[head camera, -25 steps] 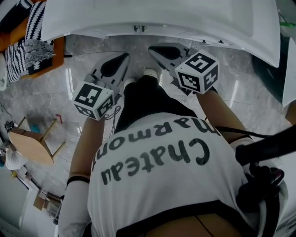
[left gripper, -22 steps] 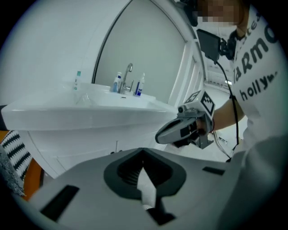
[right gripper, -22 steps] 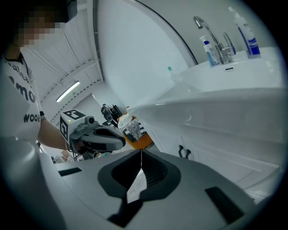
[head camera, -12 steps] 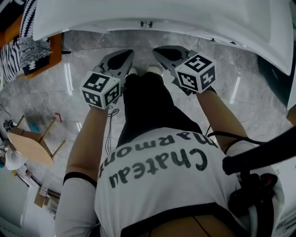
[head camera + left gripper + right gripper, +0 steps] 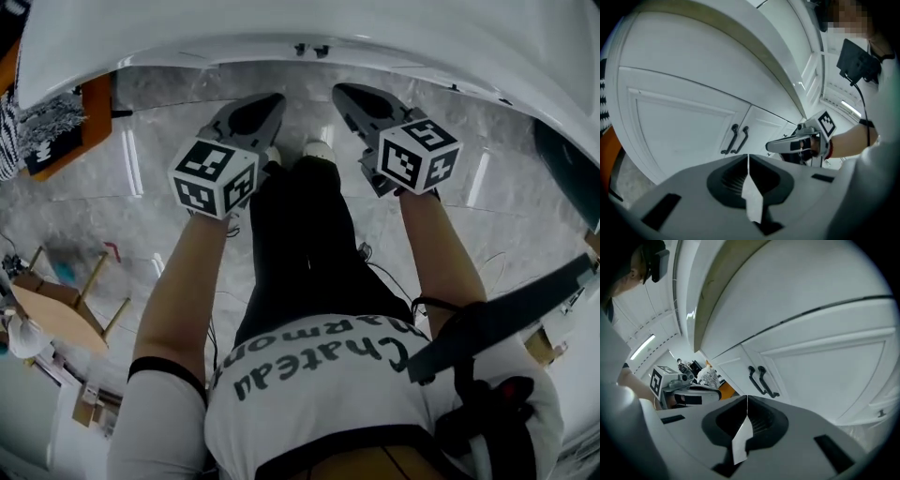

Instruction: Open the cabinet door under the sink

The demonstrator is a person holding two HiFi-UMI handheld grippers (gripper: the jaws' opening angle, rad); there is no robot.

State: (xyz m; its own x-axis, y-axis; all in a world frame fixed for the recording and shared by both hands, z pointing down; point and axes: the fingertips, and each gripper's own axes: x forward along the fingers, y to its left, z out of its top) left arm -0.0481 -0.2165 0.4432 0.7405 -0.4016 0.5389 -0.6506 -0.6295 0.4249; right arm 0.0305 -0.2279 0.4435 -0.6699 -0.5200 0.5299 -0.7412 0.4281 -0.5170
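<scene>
Two white cabinet doors [image 5: 684, 126] meet under the counter overhang, each with a black vertical handle. The handles [image 5: 736, 139] stand side by side just ahead of my left gripper [image 5: 748, 157], which is shut and empty. My right gripper [image 5: 747, 398] is also shut and empty, and the same pair of handles [image 5: 760, 380] sits slightly above and right of its tips. In the head view the left gripper [image 5: 272, 101] and right gripper [image 5: 345, 92] point at the cabinet, short of the handles [image 5: 312, 49]. Neither gripper touches a handle.
The white counter edge [image 5: 281, 28] overhangs the doors. The person's legs and white shoes [image 5: 317, 150] stand between the grippers on a grey marble floor. A wooden stool [image 5: 56, 314] and an orange stand with black-and-white fabric [image 5: 52, 136] sit to the left.
Both grippers have sunk together in front of the cabinet and drawn nearer to the handles. Their jaws stayed shut. The person has bent lower.
</scene>
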